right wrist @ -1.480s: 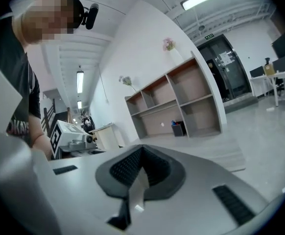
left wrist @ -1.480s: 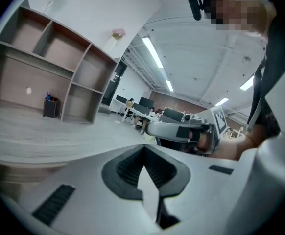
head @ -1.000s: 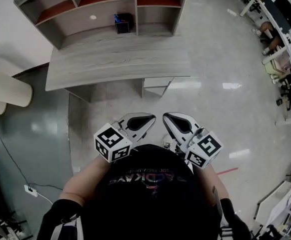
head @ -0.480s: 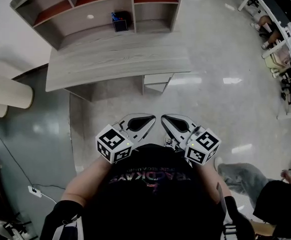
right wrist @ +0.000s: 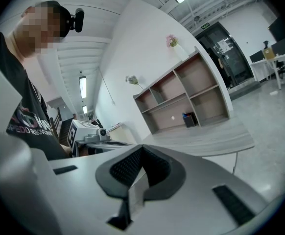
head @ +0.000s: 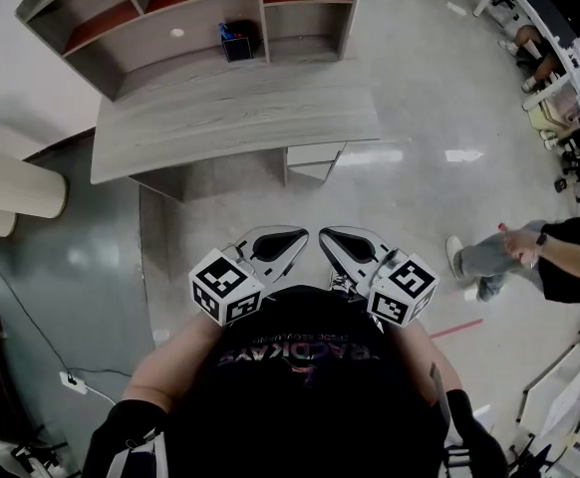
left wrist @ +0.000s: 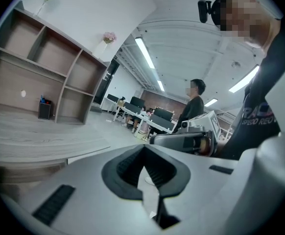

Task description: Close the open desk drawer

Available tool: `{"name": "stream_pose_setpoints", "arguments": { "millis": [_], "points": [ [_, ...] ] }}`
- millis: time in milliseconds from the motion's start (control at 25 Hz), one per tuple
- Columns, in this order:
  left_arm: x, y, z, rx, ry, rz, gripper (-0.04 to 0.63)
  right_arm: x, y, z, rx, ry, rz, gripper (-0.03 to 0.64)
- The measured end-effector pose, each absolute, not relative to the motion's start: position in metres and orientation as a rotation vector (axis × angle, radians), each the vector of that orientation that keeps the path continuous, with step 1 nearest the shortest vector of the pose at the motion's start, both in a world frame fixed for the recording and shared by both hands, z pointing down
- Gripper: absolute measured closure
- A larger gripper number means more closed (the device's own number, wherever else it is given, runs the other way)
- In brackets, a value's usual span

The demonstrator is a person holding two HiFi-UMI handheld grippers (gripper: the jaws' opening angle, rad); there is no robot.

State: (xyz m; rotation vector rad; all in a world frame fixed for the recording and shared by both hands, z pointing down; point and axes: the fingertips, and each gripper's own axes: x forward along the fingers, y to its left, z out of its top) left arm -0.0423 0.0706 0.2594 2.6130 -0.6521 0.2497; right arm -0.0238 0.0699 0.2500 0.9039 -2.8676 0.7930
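a grey shelf unit [head: 141,43] with reddish boards is standing by the white wall. a black pen holder [head: 238,43] is sitting in its lower middle compartment, beside the right divider. a pink flower [left wrist: 108,36] is resting on its top. a cream rounded seat [head: 16,182] is sitting at the left. a white power strip [head: 68,379] is lying on the dark floor. a person in a dark top [head: 569,257] is standing at the right edge, near a red floor line [head: 456,328].

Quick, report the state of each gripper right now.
Left gripper: closed, holding nothing.
Right gripper: closed, holding nothing.
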Motion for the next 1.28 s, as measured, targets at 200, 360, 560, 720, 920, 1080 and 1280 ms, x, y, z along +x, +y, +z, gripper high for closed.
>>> {"name": "stream_pose_setpoints", "arguments": {
  "millis": [200, 360, 560, 720, 920, 1080, 1280],
  "points": [
    [-0.035, 0.075, 0.263, 2.647, -0.611, 0.294, 0.584, -0.024, 0.068, 0.251, 0.899, -2.863, 0.793, 0.600],
    [-0.040, 0.071, 0.262, 2.627, -0.643, 0.267, 0.584, -0.025, 0.069, 0.252, 0.898, -2.861, 0.793, 0.600],
    [-0.045, 0.067, 0.263, 2.604, -0.666, 0.252, 0.584, -0.027, 0.068, 0.252, 0.887, -2.864, 0.797, 0.600],
    [-0.044, 0.067, 0.263, 2.602, -0.661, 0.252, 0.584, -0.026, 0.067, 0.254, 0.893, -2.857, 0.814, 0.600],
    [-0.045, 0.066, 0.263, 2.607, -0.661, 0.252, 0.584, -0.027, 0.066, 0.255, 0.893, -2.853, 0.818, 0.600],
    [-0.045, 0.064, 0.264, 2.594, -0.658, 0.246, 0.584, -0.027, 0.064, 0.256, 0.895, -2.847, 0.823, 0.600],
    [-0.047, 0.063, 0.264, 2.575, -0.671, 0.227, 0.584, -0.026, 0.066, 0.256, 0.892, -2.846, 0.822, 0.600]
  ]
}}
